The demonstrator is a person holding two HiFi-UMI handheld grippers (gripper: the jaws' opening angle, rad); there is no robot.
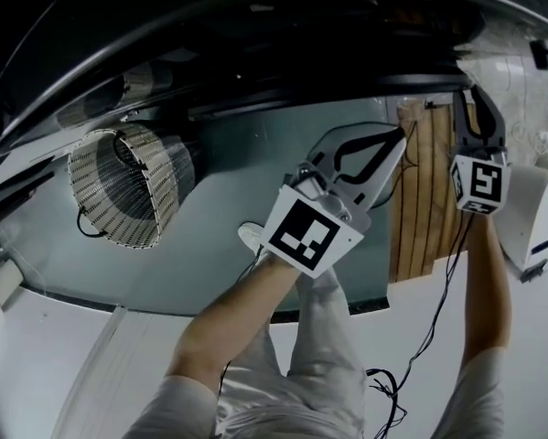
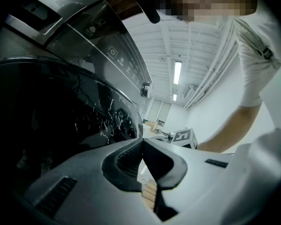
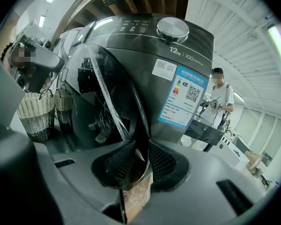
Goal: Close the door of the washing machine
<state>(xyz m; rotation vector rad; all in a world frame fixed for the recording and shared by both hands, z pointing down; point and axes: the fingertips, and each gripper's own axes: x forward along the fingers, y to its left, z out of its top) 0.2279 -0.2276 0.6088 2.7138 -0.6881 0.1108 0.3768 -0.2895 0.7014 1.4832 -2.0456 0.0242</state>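
The dark grey washing machine has its round glass door swung open. My right gripper has its jaws closed on the door's rim, which runs up between the pads. In the head view the door arcs across the top, and the right gripper reaches up to its right end. My left gripper is shut with nothing in it, just under the door's edge and left of the right one. From the left gripper, the dark door glass sits close on the left.
A wicker basket sits at the left, and two show beyond the door. A wooden panel and a white appliance stand at the right. A person stands behind the machine. Cables trail down by my legs.
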